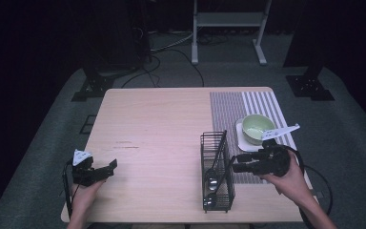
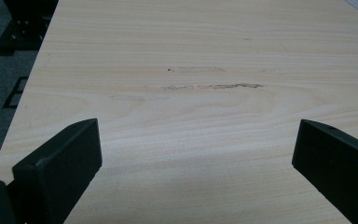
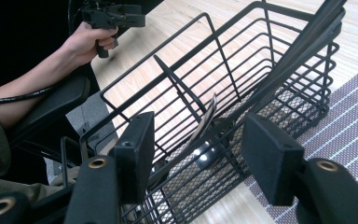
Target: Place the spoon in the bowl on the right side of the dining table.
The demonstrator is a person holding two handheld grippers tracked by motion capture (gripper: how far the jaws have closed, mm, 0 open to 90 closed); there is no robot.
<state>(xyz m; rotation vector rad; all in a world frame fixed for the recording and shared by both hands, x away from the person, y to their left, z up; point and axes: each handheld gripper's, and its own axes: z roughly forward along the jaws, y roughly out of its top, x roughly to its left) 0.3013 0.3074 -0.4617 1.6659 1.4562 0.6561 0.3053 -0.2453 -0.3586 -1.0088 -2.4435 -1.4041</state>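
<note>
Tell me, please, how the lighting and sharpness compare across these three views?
High view: table lit, surroundings nearly black. Left gripper view: wood sharp, near jaws soft. Right gripper view: wire basket fairly crisp, a bright glint on the metal inside it, dark at upper left.

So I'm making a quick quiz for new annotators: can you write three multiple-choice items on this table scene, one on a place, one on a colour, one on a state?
1. Where does the green bowl sit?
A. inside the wire basket
B. on a white coaster on the striped mat
C. on bare wood at the table's left edge

2. What colour is the wire basket?
A. black
B. white
C. red

3. How do the left gripper jaws stand?
A. clamped on a spoon
C. shut on nothing
B. wide apart over bare table

Key: 1 B, the high view shows it on the coaster on the mat; 2 A, its wires are black; 3 B, only wood lies between them.
</note>
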